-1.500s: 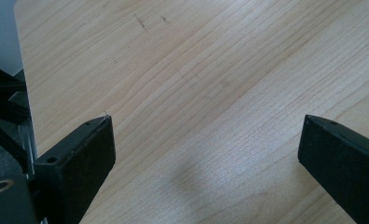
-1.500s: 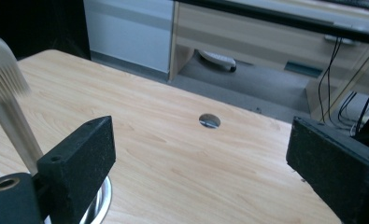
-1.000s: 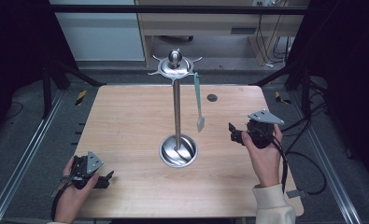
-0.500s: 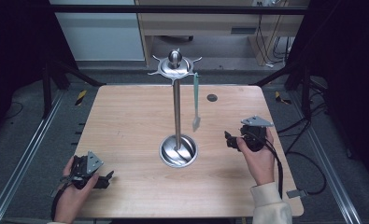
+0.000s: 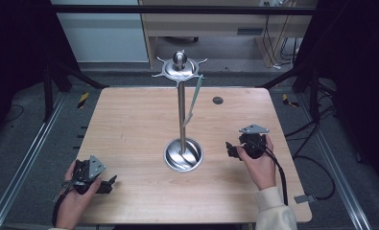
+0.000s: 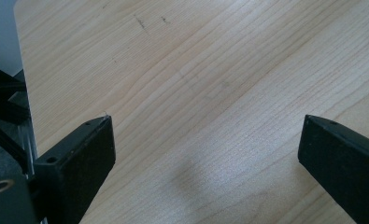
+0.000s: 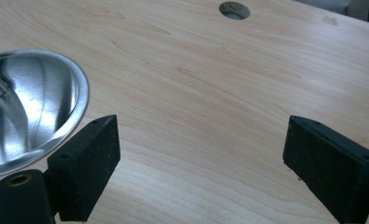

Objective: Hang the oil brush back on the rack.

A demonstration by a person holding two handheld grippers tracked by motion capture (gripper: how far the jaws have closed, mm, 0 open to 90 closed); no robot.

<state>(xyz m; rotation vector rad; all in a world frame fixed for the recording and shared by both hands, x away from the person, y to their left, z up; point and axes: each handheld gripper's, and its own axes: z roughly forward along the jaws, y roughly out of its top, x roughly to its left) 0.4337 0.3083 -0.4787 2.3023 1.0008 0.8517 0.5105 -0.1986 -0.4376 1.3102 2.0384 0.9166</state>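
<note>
A steel utensil stand rises from the middle of the table, with a round dished base (image 5: 183, 154), a thin pole (image 5: 181, 110) and a hooked top disc (image 5: 179, 67). A pale green utensil (image 5: 193, 102) hangs from one hook and tilts in toward the pole. My right gripper (image 5: 229, 149) rests low to the right of the base, open and holding nothing. In the right gripper view its jaws (image 7: 201, 140) stand wide apart with the base (image 7: 32, 107) to their left. My left gripper (image 5: 111, 184) lies near the front left corner, open (image 6: 205, 140) over bare wood.
The wooden table (image 5: 129, 124) has a small round hole (image 5: 218, 100) at the back right, also visible as the hole (image 7: 234, 9) in the right gripper view. Metal rails and dark floor surround the table. A cable trails from the right hand off the table's right edge.
My right gripper has drawn back from the hanging utensil, moving down and toward the person. The utensil has swung in toward the pole. The left gripper has stayed put.
</note>
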